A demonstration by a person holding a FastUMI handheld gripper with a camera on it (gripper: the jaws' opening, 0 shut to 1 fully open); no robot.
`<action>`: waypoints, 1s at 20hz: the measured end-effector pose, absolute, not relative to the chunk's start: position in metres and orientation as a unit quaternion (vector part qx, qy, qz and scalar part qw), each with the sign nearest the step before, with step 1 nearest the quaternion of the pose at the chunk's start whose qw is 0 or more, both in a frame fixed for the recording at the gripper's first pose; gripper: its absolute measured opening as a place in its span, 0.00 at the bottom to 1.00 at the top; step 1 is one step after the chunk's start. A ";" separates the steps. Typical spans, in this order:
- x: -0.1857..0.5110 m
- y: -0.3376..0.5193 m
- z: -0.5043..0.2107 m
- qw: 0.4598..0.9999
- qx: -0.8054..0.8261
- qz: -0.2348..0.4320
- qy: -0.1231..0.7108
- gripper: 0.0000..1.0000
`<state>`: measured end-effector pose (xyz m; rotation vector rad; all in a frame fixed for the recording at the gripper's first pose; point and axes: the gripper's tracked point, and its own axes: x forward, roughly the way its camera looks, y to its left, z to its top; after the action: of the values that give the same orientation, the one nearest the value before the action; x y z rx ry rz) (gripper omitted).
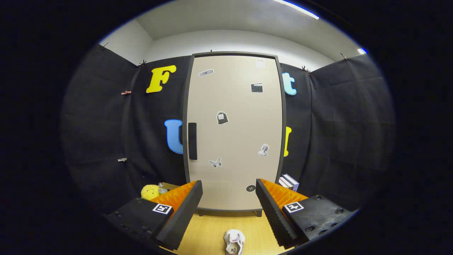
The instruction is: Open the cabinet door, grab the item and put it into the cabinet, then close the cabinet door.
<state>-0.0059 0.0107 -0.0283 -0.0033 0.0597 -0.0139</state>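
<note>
Looking like nothing's done yet: cabinet door (235,131) shut ahead, gripper (229,198) wide open and empty, white item (235,241) between the fingers.

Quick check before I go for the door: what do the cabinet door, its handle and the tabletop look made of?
Cabinet door: smooth matte beige panel, probably painted metal or laminate; stickers lie flat on it. Handle: matte black bar, likely plastic or rubber. Tabletop: light wood grain, probably laminate. Gripper is open, short of the door.
</note>
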 end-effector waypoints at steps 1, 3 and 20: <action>-0.007 0.011 -0.030 0.999 0.001 -0.007 0.032 0.98; -0.007 0.013 -0.033 0.999 0.005 -0.008 0.035 0.98; 0.009 0.031 -0.039 0.999 0.022 -0.018 0.035 0.98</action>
<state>0.0090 0.0312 -0.0387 0.0445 0.0707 -0.0351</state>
